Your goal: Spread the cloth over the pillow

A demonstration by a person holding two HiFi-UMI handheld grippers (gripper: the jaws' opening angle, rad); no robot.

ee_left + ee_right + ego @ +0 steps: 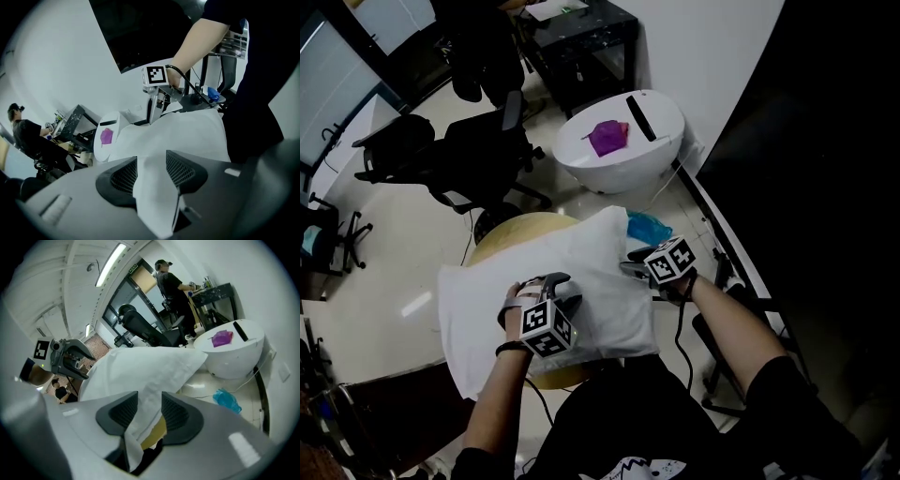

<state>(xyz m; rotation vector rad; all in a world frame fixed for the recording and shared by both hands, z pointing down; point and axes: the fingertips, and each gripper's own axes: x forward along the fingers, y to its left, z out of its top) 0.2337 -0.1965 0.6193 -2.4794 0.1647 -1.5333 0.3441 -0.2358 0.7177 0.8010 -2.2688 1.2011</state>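
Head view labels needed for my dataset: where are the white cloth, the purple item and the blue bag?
white cloth [572,267], head view, its smooth middle.
purple item [607,137], head view, its centre.
blue bag [649,226], head view, its visible middle.

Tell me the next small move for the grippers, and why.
Probably open the left gripper to let go: its fingers pinch the white cloth, which already lies spread on the round yellowish table, while the right gripper has it loose.
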